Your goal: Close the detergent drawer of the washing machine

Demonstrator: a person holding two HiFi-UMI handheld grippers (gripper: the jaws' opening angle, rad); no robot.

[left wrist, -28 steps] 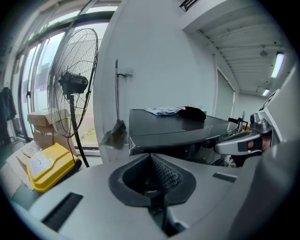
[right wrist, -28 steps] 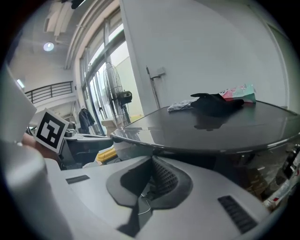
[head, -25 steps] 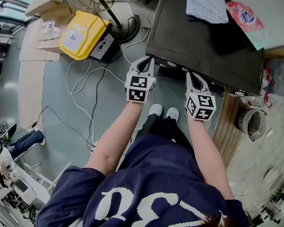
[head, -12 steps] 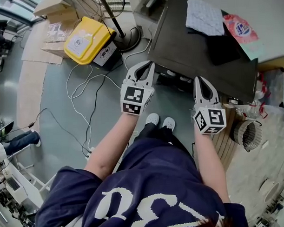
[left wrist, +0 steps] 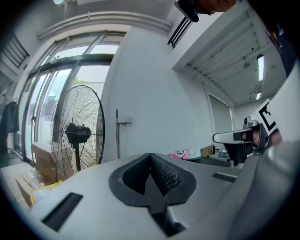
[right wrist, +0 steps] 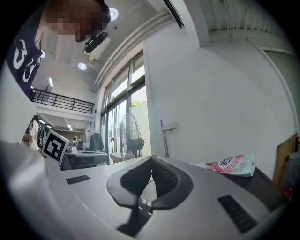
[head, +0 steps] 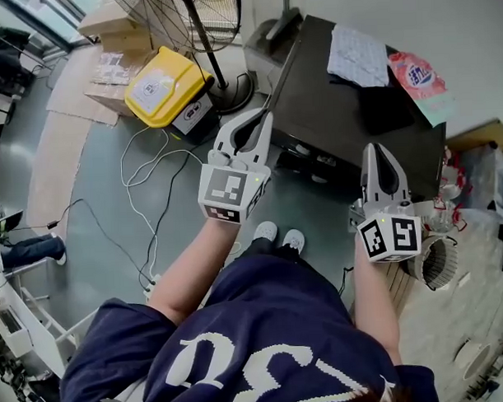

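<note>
The person stands facing the washing machine (head: pixel 347 110), a dark-topped box seen from above, with both claws held up level in front of it. The left claw (head: pixel 263 115) has its jaws pressed together with nothing between them, and its tip lies over the machine's near left corner in the head view. The right claw (head: pixel 376 149) is likewise closed and empty, over the machine's front edge further right.

The detergent drawer would sit on the front face, which the head view sees too steeply to make out (only a few pale bits show along that edge). On the machine's top lie a pale cloth (head: pixel 358 56) and a pink detergent bag (head: pixel 416 73). To the left on the floor are a yellow box (head: pixel 163 84), loose white cables (head: pixel 147 158) and a standing fan (left wrist: pixel 77 133).
</note>
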